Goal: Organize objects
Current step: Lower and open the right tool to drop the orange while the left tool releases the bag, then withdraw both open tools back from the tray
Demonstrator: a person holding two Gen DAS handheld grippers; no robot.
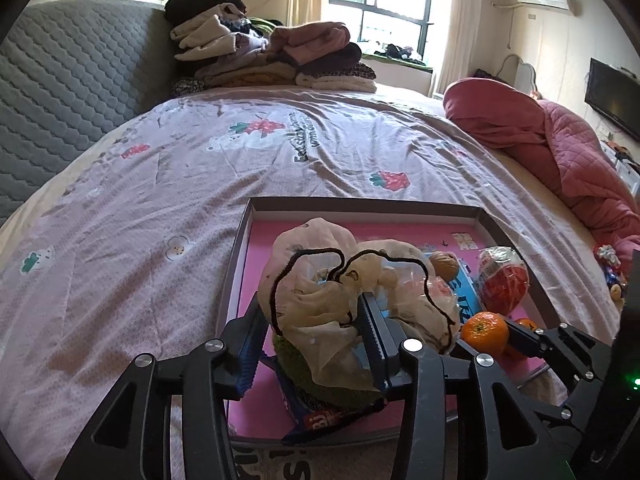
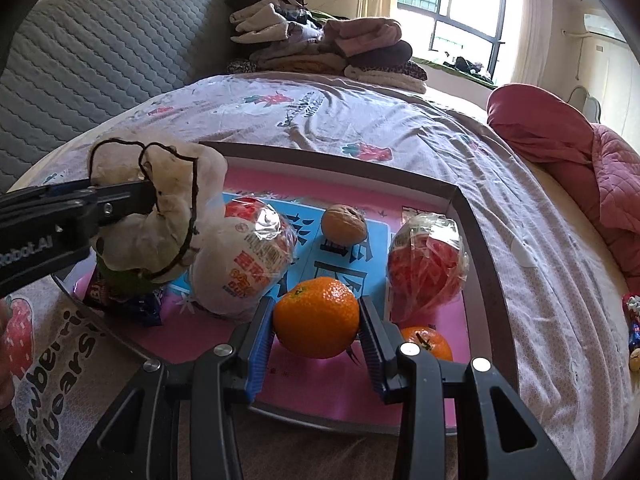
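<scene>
A beige cloth bag (image 1: 320, 304) edged with black wire sits on a green item (image 1: 296, 364) and a blue snack packet (image 1: 320, 420) in the near left corner of the pink tray (image 1: 360, 202). My left gripper (image 1: 312, 308) straddles the bag, jaws apart; its right finger pokes into the folds while the left pad stands just clear. My right gripper (image 2: 316, 316) is shut on a tangerine (image 2: 316, 322), held just above the tray (image 2: 480, 240). A walnut (image 2: 344, 226), two wrapped balls (image 2: 244, 264) (image 2: 426, 264) and a second tangerine (image 2: 428, 342) lie in the tray.
The tray rests on a bed with a strawberry-print sheet (image 1: 240, 168). Folded clothes (image 1: 272, 52) are stacked at the far end, a red quilt (image 1: 560, 152) is bunched on the right, and a grey quilted headboard (image 1: 72, 92) runs along the left. Small sweets (image 2: 634, 320) lie right of the tray.
</scene>
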